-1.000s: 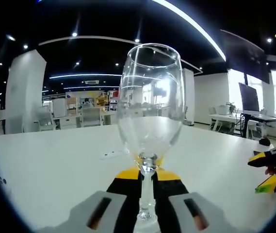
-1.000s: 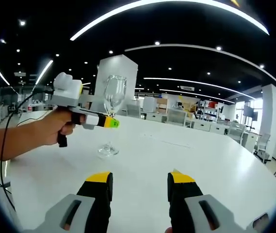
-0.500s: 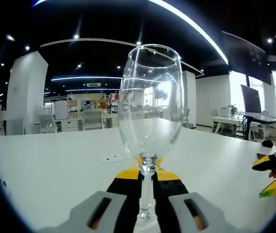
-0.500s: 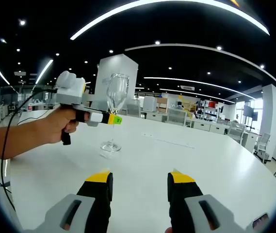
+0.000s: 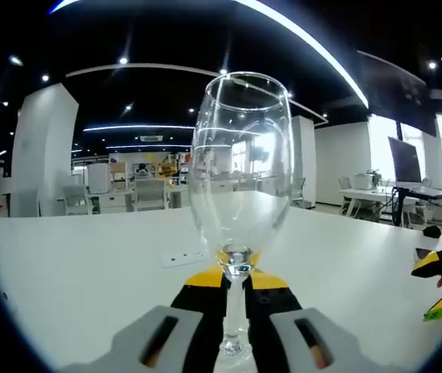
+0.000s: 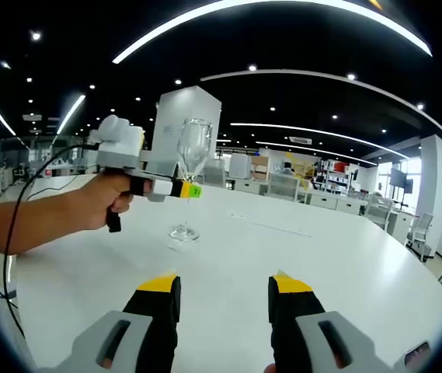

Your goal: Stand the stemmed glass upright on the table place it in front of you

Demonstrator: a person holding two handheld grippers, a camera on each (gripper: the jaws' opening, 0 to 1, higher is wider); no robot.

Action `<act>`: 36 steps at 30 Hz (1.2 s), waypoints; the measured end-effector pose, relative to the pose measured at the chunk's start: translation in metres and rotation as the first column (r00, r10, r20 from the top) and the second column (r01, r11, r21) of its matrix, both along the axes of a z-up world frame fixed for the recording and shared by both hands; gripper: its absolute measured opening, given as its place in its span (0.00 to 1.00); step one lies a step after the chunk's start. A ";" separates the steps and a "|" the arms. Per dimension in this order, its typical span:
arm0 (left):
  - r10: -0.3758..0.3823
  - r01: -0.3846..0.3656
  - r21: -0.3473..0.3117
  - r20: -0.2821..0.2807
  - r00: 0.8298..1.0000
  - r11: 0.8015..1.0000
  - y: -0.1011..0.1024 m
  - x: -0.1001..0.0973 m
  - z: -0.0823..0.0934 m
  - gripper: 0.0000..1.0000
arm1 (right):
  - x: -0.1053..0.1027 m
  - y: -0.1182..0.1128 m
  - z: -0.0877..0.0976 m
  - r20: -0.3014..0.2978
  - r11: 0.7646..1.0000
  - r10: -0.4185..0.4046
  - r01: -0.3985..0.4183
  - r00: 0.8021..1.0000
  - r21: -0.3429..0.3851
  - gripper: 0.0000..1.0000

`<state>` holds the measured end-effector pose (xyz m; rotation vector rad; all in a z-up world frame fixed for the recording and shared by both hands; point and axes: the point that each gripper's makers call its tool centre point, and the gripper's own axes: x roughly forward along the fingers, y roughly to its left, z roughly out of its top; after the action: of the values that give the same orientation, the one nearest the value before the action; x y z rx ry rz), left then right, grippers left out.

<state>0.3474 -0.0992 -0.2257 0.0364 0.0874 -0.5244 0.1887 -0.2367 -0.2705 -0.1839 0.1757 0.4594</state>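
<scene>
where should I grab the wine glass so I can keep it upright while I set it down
Grip the thin stem, from the side and level with the table. The glass stands upright, and its bowl is wide, round and slippery. The left gripper already has its jaws around the stem, just under the bowl.

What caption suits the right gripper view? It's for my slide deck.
Left gripper, held in a hand, grips an upright stemmed glass by its stem over the white table.

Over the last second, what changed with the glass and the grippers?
The left gripper, still shut on the glass stem, carried it upright across the table, rightward in the right gripper view: the foot went from 260,310 to 272,298. The right gripper stayed open and idle.
</scene>
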 end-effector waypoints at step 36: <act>0.055 -0.054 -0.020 0.042 0.998 0.998 -0.007 0.037 0.006 0.10 | -0.003 0.000 0.000 -0.003 1.000 -0.007 0.007 1.000 0.008 0.48</act>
<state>0.3840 -0.1057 -0.2200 0.0264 0.0412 -0.4694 0.1857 -0.2363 -0.2709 -0.1744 0.1776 0.4538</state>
